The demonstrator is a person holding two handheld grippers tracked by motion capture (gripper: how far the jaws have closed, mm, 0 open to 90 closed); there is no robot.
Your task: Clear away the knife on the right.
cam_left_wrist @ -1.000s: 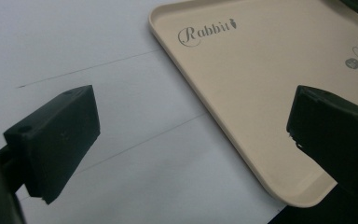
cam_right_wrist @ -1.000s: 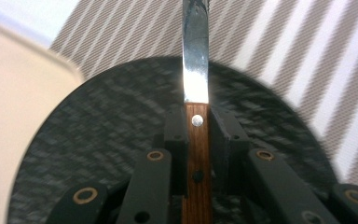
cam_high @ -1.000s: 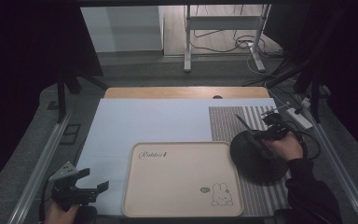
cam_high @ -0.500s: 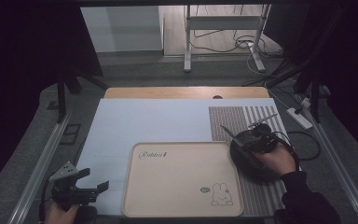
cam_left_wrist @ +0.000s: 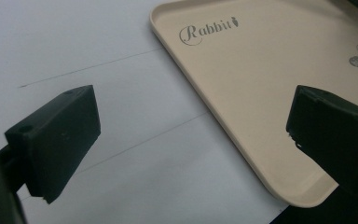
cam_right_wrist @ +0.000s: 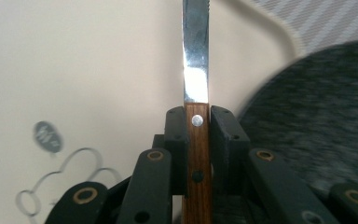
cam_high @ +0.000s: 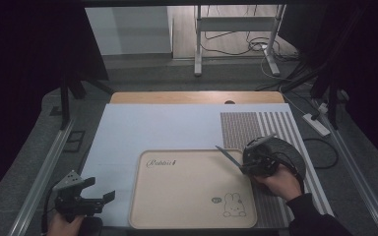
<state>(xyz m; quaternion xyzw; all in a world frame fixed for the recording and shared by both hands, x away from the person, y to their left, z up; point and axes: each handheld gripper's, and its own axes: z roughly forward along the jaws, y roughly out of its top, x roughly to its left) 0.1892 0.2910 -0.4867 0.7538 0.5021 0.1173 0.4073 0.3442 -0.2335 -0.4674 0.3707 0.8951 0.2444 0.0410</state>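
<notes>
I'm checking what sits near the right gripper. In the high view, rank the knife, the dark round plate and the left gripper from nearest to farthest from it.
1. knife, clamped in the right gripper.
2. dark round plate, just behind it.
3. left gripper, across the tray.

Dim room, dark around the evenly lit counter [cam_high: 142, 128]; a glare spot on the knife blade [cam_right_wrist: 196, 56], the dark plate [cam_right_wrist: 317, 121] beside it motion-blurred.

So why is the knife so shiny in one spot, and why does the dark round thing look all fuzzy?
In the right gripper view, lamp glare makes a white patch on the knife blade just above the wooden handle, and the dark round plate at the right is smeared, blurred or out of focus. In the high view the room around the table is very dim, while the tray is evenly lit.
</notes>
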